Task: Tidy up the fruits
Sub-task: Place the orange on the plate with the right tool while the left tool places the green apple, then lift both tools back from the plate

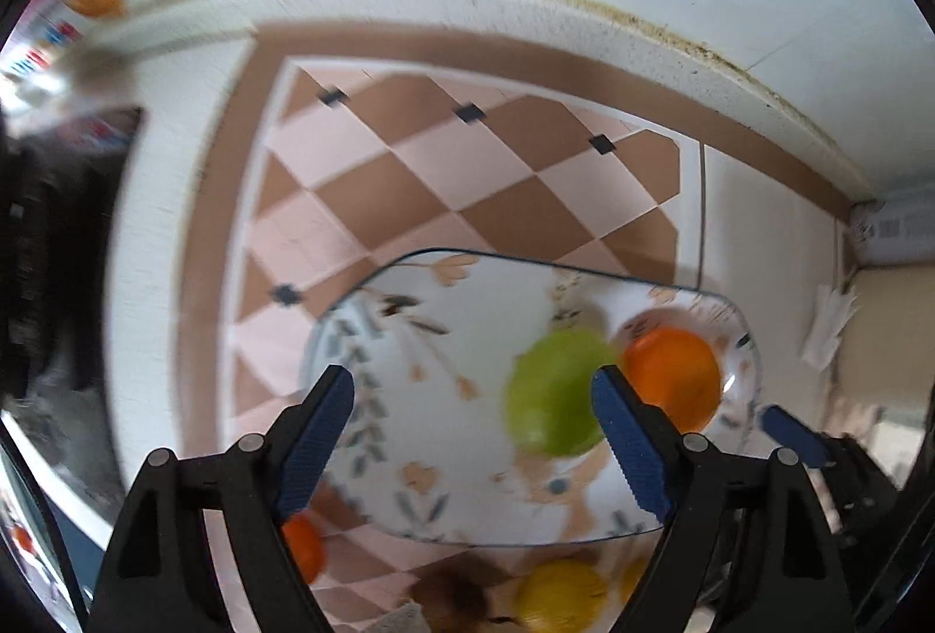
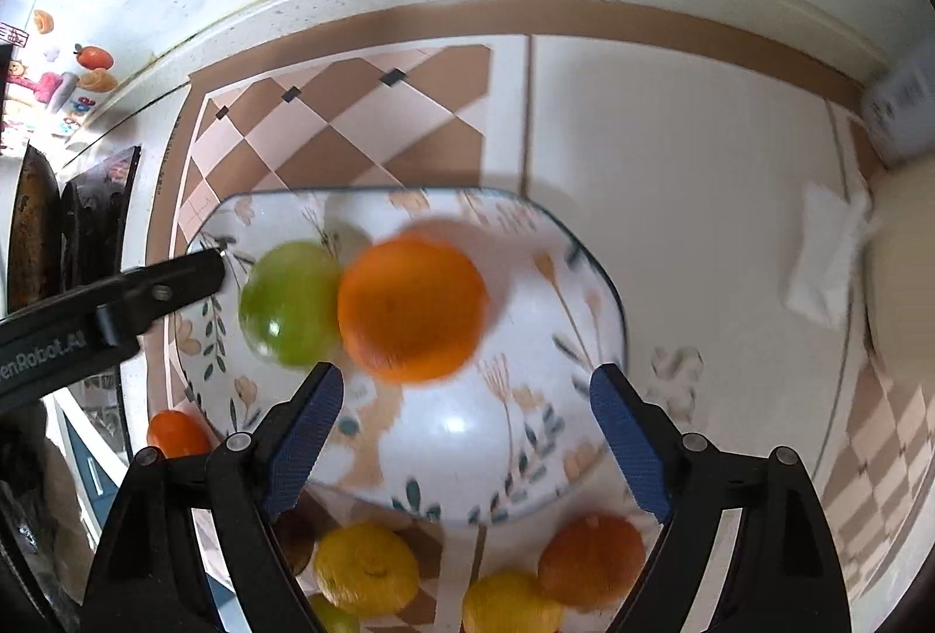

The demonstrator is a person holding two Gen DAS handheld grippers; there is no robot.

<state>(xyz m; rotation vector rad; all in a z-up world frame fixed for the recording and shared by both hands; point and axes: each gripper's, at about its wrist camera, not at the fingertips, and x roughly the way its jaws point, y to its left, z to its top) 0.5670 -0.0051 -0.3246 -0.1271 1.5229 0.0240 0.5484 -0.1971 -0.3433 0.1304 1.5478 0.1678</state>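
Note:
A floral plate [image 1: 467,317] [image 2: 526,247] lies on the tiled counter with a green apple [image 1: 555,393] [image 2: 292,303] and an orange [image 1: 672,376] [image 2: 412,308] side by side in it. My left gripper [image 1: 476,434] hangs open above the plate, its right finger overlapping the apple's edge in the picture. My right gripper [image 2: 467,434] is open over the plate's near half, just below the orange, with nothing between its pads. Loose fruit lies in front of the plate: two yellow ones [image 2: 365,568] [image 2: 511,604], an orange one [image 2: 590,560] and another orange one [image 2: 175,434] at the left.
A wall closes off the counter behind the plate. A white tissue [image 2: 824,259] lies to the right near a pale container [image 2: 900,282]. Dark objects [image 2: 87,224] stand at the left edge. A brown fruit [image 2: 292,539] sits among the loose ones.

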